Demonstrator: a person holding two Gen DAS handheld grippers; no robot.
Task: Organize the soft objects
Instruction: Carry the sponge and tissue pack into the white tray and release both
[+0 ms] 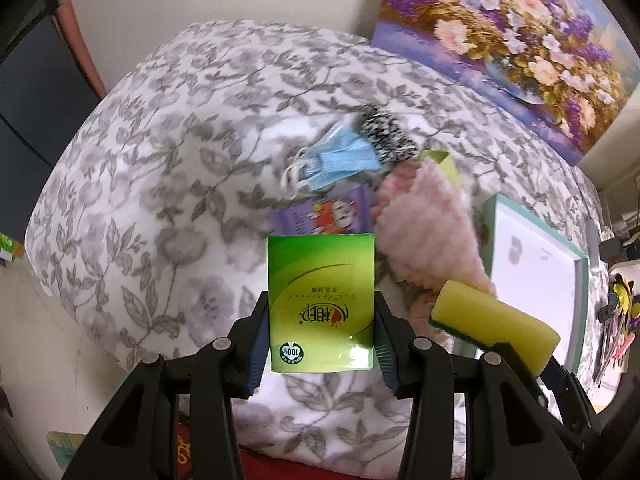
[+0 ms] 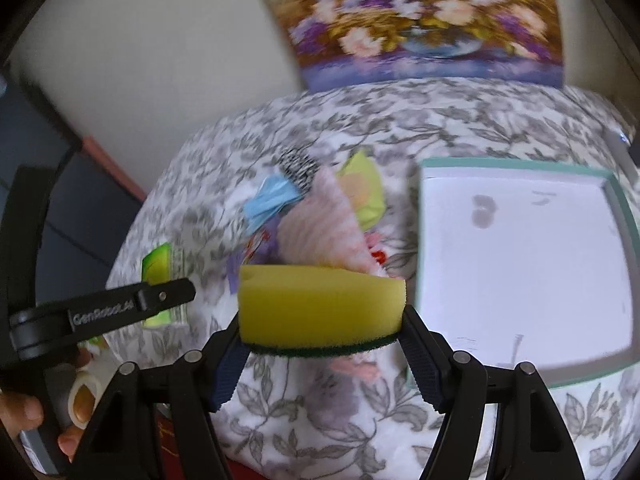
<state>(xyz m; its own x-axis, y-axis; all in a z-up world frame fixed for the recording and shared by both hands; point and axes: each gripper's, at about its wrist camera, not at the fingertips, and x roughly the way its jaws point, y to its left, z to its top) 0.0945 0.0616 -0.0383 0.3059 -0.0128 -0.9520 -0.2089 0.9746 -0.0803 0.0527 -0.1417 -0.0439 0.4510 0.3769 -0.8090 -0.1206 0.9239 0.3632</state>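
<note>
My left gripper (image 1: 322, 344) is shut on a green tissue pack (image 1: 322, 300) and holds it above the floral cloth. My right gripper (image 2: 322, 340) is shut on a yellow sponge (image 2: 320, 308) with a dark green scrub side; the sponge also shows in the left wrist view (image 1: 496, 326). Beyond them lies a pile: a pink fluffy cloth (image 1: 424, 220) (image 2: 324, 228), a blue face mask (image 1: 336, 160) (image 2: 270, 198), a black-and-white speckled item (image 1: 386, 132), a purple pack (image 1: 324, 216) and a light green pack (image 2: 364, 192). The left gripper (image 2: 120, 308) shows at the left of the right wrist view.
A white tray with a teal rim (image 2: 618, 200) (image 1: 490, 216) lies on the right of the floral-covered table (image 1: 160, 160). A flower painting (image 1: 520, 40) leans on the wall behind. Clutter (image 1: 620, 320) hangs past the table's right edge.
</note>
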